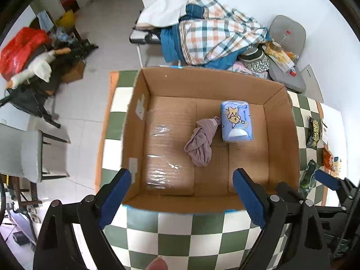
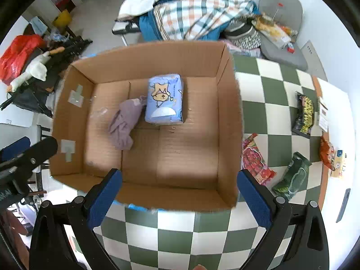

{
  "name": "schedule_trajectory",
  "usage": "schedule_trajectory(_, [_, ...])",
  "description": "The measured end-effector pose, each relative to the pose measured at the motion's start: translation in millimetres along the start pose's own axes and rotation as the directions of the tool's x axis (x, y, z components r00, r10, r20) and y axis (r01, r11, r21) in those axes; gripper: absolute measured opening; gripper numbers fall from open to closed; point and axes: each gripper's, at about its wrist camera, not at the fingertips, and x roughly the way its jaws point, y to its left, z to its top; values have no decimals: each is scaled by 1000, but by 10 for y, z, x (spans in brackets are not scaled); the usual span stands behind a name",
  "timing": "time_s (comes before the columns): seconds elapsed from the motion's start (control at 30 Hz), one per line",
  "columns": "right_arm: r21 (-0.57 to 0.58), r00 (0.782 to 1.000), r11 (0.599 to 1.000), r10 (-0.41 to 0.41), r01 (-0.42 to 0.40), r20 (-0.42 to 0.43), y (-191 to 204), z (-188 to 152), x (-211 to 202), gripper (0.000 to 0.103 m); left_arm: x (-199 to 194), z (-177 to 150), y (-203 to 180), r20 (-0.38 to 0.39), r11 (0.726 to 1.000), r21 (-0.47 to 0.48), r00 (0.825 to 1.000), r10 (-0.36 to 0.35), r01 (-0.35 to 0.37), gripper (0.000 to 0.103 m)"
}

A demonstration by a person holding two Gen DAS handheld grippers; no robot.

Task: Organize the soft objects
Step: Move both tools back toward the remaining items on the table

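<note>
An open cardboard box [image 1: 282, 135] [image 2: 227, 117] stands on the green-and-white checkered table. Inside it lie a blue tissue pack with a cartoon print [image 1: 236, 121] [image 2: 164, 100] and a crumpled mauve cloth [image 1: 201, 142] [image 2: 124, 123], touching each other. My left gripper [image 1: 182, 193] is open and empty above the box's near edge. My right gripper [image 2: 180, 191] is open and empty above the box's near right edge. On the table right of the box lie a red snack bag [image 2: 256, 159], a dark green bag [image 2: 291, 175] [image 1: 309, 175], a black-and-yellow bag [image 2: 304, 114] [image 1: 315, 131] and an orange bag [image 2: 327, 151].
Behind the table a chair holds a heap of plaid bedding [image 1: 216, 36] [image 2: 193, 11]. A grey cushioned chair [image 1: 288, 51] [image 2: 281, 22] holds packets. At the left are a red bag [image 1: 20, 49] and a white plush toy [image 1: 38, 67] on the floor clutter.
</note>
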Motion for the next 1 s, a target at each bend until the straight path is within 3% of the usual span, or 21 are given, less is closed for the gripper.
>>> schedule_trajectory(0.27, [-33, 994, 999, 23, -20, 111, 42, -402, -718, 103, -567, -297, -64, 81, 1000, 0, 997, -6, 6, 93])
schedule_trajectory(0.63, [-28, 983, 994, 109, -106, 151, -150, -668, -1241, 103, -976, -480, -231, 120, 1000, 4, 993, -1, 1, 93])
schedule_trajectory(0.8, [16, 979, 989, 140, -144, 150, -486, -697, -1322, 103, -1098, -381, -629, 133, 999, 54, 991, -14, 7, 93])
schedule_trajectory(1.0, [174, 983, 979, 81, -109, 162, -1473, -731, -1387, 103, -969, -113, -1617, 77, 978, 192, 992, -103, 87, 93])
